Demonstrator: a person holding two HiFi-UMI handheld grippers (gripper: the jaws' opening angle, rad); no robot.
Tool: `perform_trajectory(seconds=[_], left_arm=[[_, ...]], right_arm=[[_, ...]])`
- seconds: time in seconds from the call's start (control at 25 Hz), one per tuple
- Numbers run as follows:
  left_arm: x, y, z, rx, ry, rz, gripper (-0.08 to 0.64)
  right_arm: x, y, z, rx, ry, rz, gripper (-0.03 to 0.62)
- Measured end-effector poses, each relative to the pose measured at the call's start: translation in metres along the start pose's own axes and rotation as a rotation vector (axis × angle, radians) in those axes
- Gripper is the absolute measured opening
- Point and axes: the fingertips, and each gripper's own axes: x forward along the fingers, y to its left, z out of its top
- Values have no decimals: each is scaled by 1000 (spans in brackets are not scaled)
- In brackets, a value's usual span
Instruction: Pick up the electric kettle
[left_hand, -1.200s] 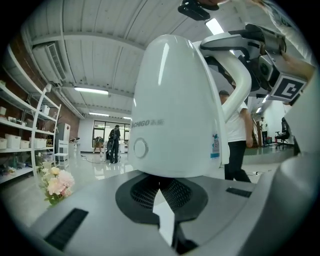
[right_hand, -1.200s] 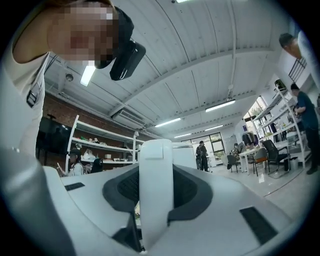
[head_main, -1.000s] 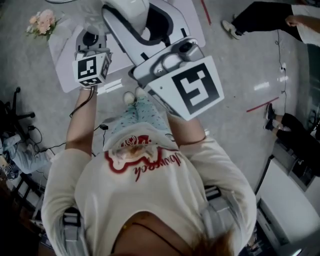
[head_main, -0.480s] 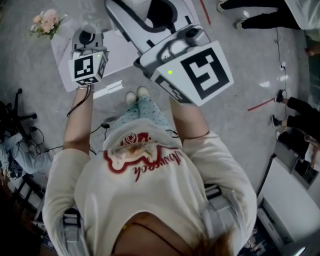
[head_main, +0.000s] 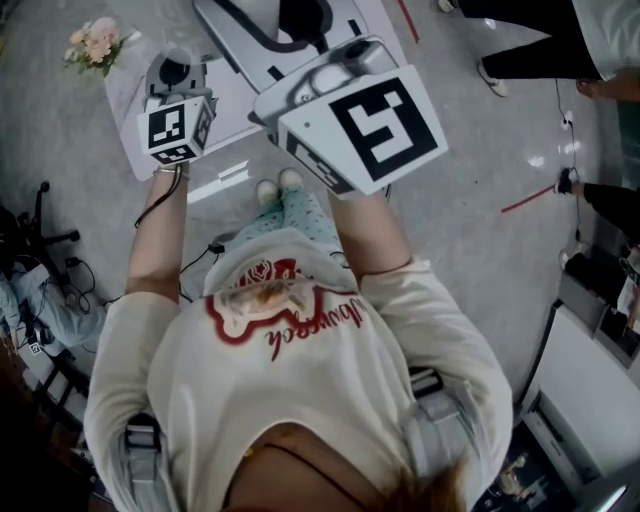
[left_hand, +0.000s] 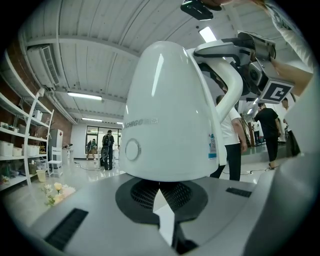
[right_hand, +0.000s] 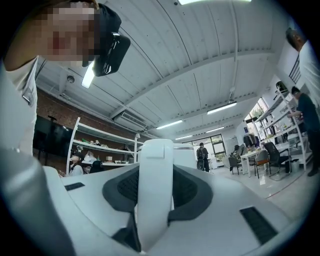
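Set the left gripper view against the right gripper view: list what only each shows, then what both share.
Left gripper view only: the kettle's whole white body, the right gripper clamped on its handle, and flowers. Right gripper view only: the handle close up, pressed between that gripper's own jaws, and desks at the right. Both: the kettle, shelves, ceiling lights and people standing far off.

Top edge of head view cuts off the electric kettle (head_main: 258, 12)
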Motion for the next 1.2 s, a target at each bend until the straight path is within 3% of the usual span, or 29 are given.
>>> perform_trajectory(seconds=[0.48, 0.6, 0.8, 1.2], left_arm=[[-30, -18, -20, 4, 7, -5, -2], [-37, -34, -16, 3, -9, 14, -2], [-62, -84, -7, -8, -18, 69, -2], [-117, -211, 11, -29, -47, 180, -2]], right_arm=[[-32, 26, -15, -27, -4, -8, 130], [-48, 32, -1, -40, -49, 8, 130], [-103, 38, 25, -40, -102, 43, 130], [-239, 34, 53, -43, -33, 136, 130]])
